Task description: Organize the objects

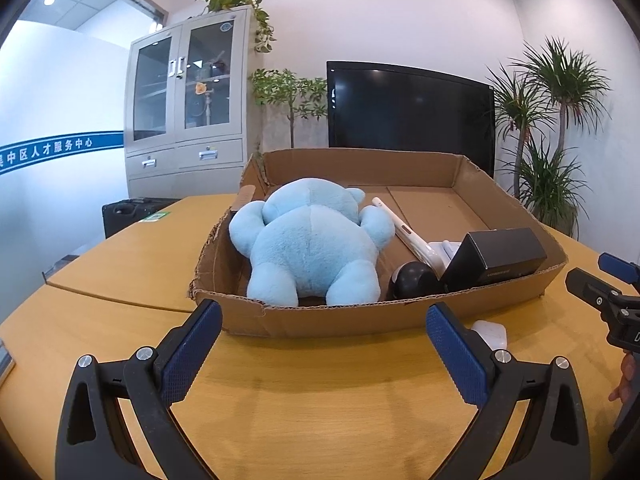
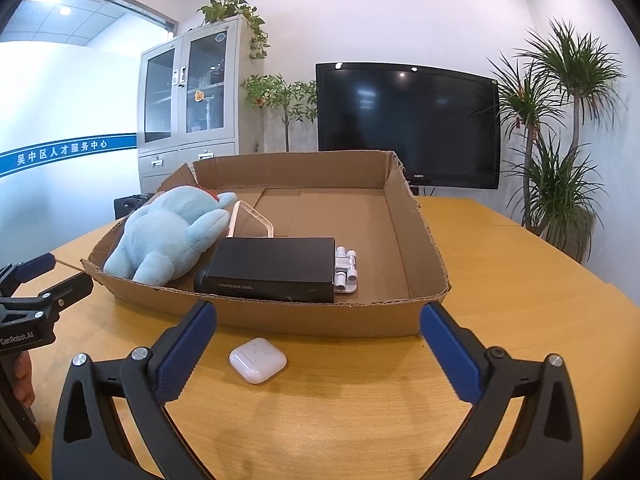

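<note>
A shallow cardboard tray (image 1: pixel 340 322) (image 2: pixel 304 320) sits on the wooden table. In it lie a light blue plush toy (image 1: pixel 312 244) (image 2: pixel 168 236) face down, a white phone case (image 1: pixel 396 224) (image 2: pixel 252 220), a black box (image 1: pixel 496 256) (image 2: pixel 276 268), a black round object (image 1: pixel 414 280) and a white plastic holder (image 2: pixel 346 270). A white earbud case (image 2: pixel 258 360) (image 1: pixel 490 334) rests on the table outside the tray's front wall. My right gripper (image 2: pixel 318 312) is open, with the earbud case low between its fingers, untouched. My left gripper (image 1: pixel 322 314) is open and empty before the tray.
Behind the table stand a black TV (image 2: pixel 408 124), a grey glass-door cabinet (image 1: pixel 184 112) and potted plants (image 2: pixel 560 152). A black case (image 1: pixel 132 214) sits beyond the table's left edge. A hand (image 2: pixel 24 380) holds the left gripper's handle.
</note>
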